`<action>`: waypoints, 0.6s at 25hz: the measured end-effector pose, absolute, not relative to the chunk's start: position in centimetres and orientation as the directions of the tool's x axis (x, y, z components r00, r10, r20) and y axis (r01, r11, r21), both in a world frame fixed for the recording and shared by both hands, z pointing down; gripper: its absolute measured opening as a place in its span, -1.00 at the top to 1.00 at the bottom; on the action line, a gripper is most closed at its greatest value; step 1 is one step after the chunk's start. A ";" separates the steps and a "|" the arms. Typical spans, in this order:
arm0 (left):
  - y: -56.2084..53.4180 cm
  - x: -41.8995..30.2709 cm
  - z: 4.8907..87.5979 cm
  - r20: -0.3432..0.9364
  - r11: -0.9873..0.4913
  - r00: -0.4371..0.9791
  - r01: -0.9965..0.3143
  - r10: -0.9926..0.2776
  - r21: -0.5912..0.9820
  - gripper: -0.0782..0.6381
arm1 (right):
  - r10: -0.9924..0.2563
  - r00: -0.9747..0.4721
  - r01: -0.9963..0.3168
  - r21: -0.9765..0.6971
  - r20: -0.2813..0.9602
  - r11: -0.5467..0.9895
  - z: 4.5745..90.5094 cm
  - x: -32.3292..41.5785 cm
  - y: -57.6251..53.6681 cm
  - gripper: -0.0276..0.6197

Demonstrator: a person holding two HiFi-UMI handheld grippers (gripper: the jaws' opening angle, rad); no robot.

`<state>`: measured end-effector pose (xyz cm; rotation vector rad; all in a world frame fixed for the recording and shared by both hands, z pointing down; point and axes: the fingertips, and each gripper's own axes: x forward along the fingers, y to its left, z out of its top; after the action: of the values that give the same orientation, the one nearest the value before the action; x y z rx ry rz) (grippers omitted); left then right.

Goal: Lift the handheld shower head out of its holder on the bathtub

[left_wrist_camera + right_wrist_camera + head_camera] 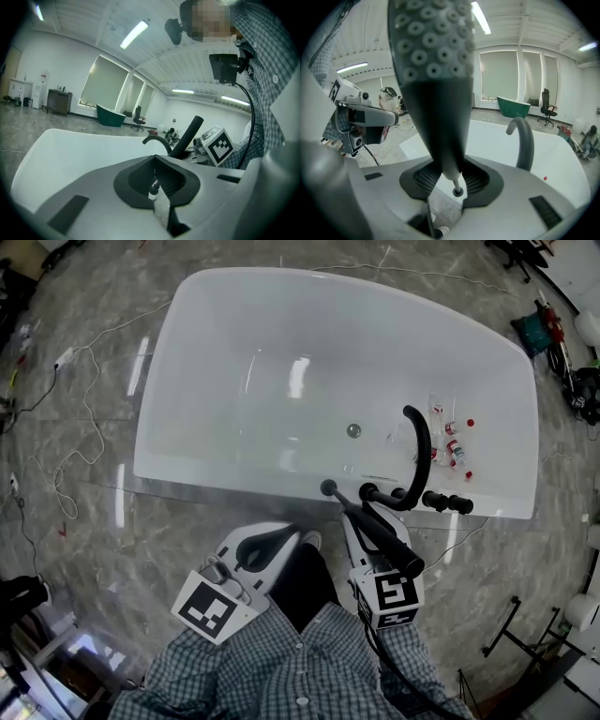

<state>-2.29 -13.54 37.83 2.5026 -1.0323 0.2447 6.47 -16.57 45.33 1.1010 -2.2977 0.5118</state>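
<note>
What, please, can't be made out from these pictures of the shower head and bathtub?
- Shower head: right gripper view, its top cut off by the upper edge.
- Its holder: head view, lost among black fittings on the bathtub rim.
- Small bottles: head view, labels too small.

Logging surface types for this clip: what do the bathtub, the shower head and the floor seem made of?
Bathtub: glossy white, likely acrylic or enamel; it mirrors the ceiling lights.
Shower head: matte black, plastic or coated metal, unclear which; rows of rubbery-looking nozzles.
Floor: polished grey stone or stone-look tile; veining and sharp reflections.
</note>
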 end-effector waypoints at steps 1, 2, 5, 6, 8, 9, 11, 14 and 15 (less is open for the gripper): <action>-13.6 -2.4 37.5 0.315 -0.636 0.708 -0.707 -0.632 0.310 0.76 | -0.594 -0.524 -0.797 -0.105 0.611 0.595 44.9 6.5 -16.5 0.51; -13.7 -2.5 37.3 0.316 -0.636 0.705 -0.709 -0.635 0.306 0.76 | -0.593 -0.526 -0.797 -0.109 0.609 0.595 44.4 6.4 -16.6 0.51; -13.8 -2.6 36.3 0.309 -0.637 0.703 -0.712 -0.641 0.297 0.76 | -0.593 -0.532 -0.797 -0.121 0.604 0.591 43.2 6.4 -16.5 0.51; -13.7 -2.5 35.9 0.307 -0.639 0.704 -0.710 -0.641 0.295 0.76 | -0.595 -0.531 -0.798 -0.120 0.603 0.591 42.8 6.5 -16.5 0.51; -13.5 -2.4 35.2 0.303 -0.648 0.709 -0.705 -0.637 0.288 0.76 | -0.597 -0.531 -0.797 -0.115 0.601 0.593 41.9 6.5 -16.4 0.51; -13.4 -2.4 34.9 0.301 -0.653 0.711 -0.703 -0.635 0.283 0.76 | -0.598 -0.532 -0.796 -0.113 0.600 0.595 41.5 6.5 -16.4 0.51; -13.3 -2.3 34.2 0.297 -0.660 0.715 -0.698 -0.633 0.276 0.76 | -0.600 -0.533 -0.795 -0.111 0.596 0.596 40.6 6.4 -16.3 0.51; -13.4 -2.2 33.0 0.282 -0.667 0.720 -0.694 -0.635 0.269 0.76 | -0.606 -0.534 -0.794 -0.101 0.590 0.600 39.0 6.4 -16.4 0.51; -13.5 -2.1 32.5 0.274 -0.671 0.721 -0.693 -0.636 0.266 0.76 | -0.610 -0.533 -0.793 -0.096 0.587 0.601 38.5 6.4 -16.3 0.51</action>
<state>-2.13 -13.54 32.52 2.5764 -1.0325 0.2236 6.39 -16.35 38.54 1.1104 -2.3252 0.4848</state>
